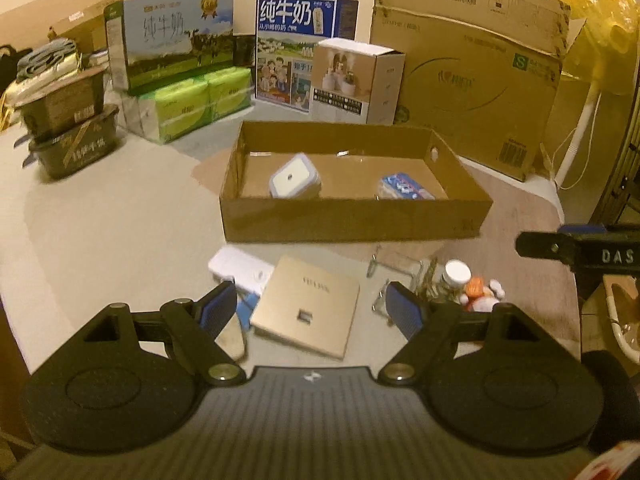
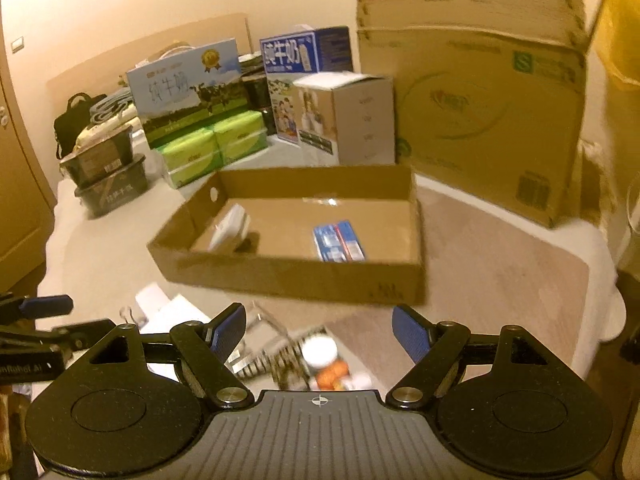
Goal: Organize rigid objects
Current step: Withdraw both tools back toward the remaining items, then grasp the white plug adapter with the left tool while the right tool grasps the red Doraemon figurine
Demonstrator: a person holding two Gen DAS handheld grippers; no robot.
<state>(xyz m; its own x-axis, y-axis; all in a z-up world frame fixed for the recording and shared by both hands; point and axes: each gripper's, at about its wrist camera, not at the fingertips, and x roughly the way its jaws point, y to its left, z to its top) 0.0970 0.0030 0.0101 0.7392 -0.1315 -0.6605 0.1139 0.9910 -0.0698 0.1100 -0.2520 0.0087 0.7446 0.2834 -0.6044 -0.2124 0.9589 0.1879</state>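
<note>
A shallow open cardboard box sits mid-table; it also shows in the right wrist view. Inside lie a white lidded container and a blue packet. In front of the box lie a flat gold box, a white box, a clear wire-clip jar, a white-capped bottle and an orange-white toy. My left gripper is open and empty above the gold box. My right gripper is open and empty above the bottle and toy.
Milk cartons, green tissue packs, a white appliance box and a large cardboard carton stand behind the box. Two dark stacked tubs sit at the left. A yellow fan stands at right.
</note>
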